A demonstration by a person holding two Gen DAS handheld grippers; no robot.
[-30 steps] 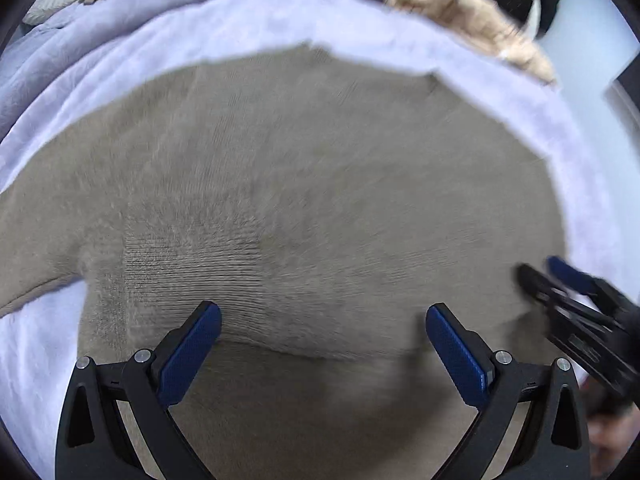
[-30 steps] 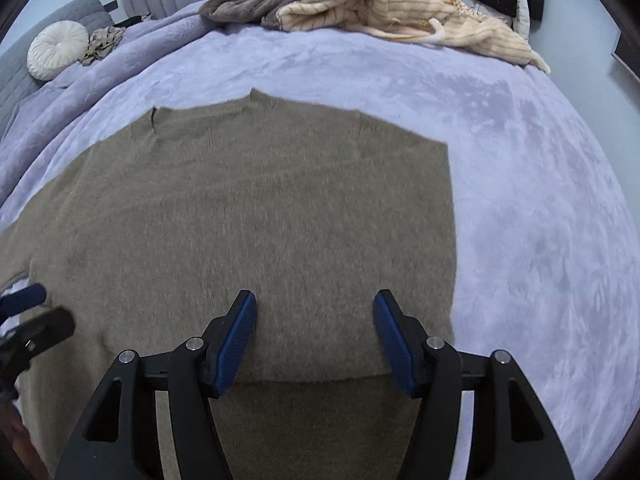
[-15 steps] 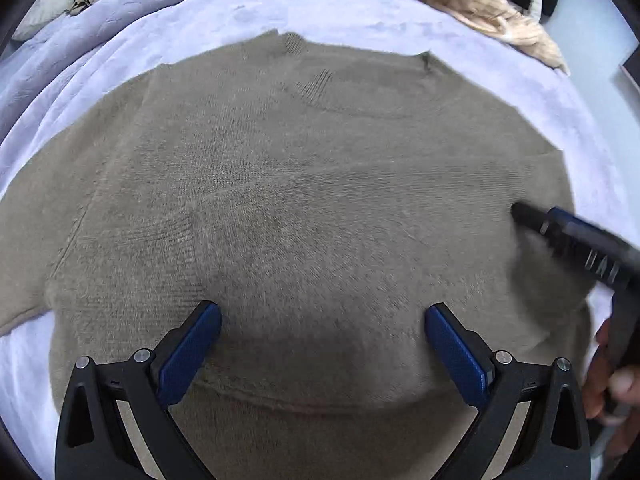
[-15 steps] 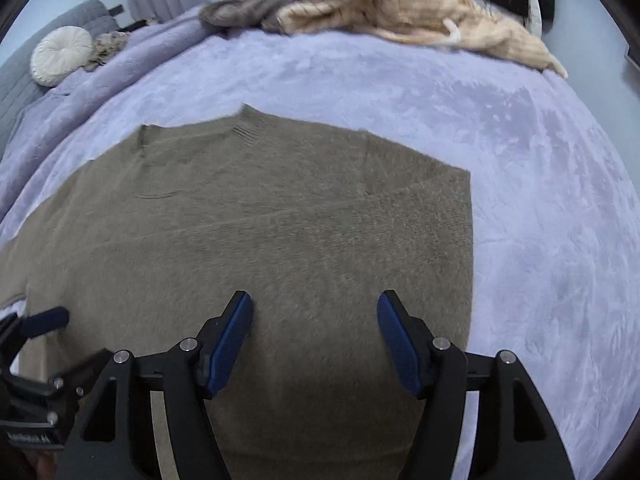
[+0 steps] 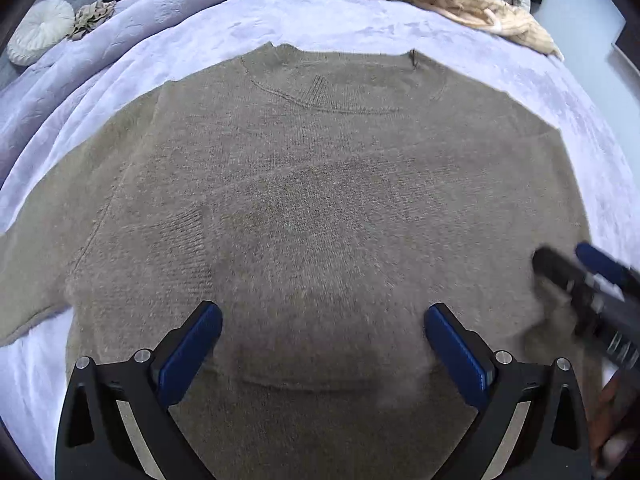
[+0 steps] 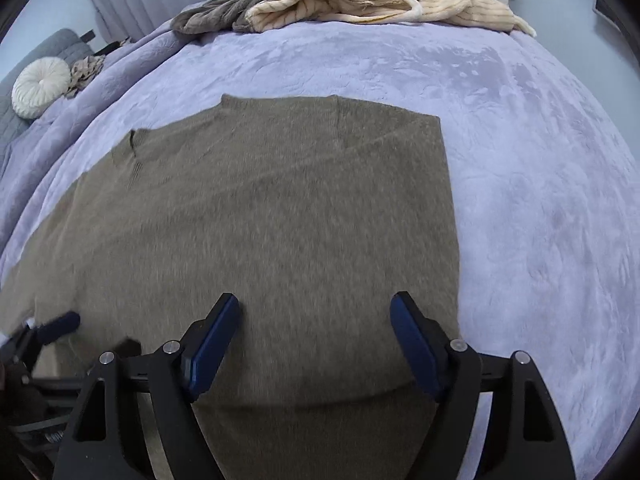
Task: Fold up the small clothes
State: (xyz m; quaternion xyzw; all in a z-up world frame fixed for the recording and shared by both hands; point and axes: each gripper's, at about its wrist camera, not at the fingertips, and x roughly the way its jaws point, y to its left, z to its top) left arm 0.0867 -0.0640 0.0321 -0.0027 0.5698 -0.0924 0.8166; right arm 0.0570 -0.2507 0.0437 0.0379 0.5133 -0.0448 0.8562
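Left and right wrist views. A taupe knitted sweater (image 5: 320,208) lies flat on the lavender bedspread (image 6: 540,200) of a bed, neckline at the far edge, one sleeve running off toward the left of the left view; its right side edge appears already turned in, forming a straight border. The left claw (image 5: 323,344) hangs above the lower body of the garment with its jaws spread wide and nothing between the pads. The right claw (image 6: 315,332) is likewise spread over the cloth near the straight border, its jaws having just been opening; the pads do not press on the knit. Handling, as judged: the fabric looks soft, fuzzy, light and limp, so it will sag and drape from any pinch point and may stretch if dragged. Ribbed bands at hem, cuff and neckline seem the firmest places to take hold; paired pinches at an edge should carry a fold evenly. A heap of other clothes (image 6: 360,4) lies well apart at the far side.
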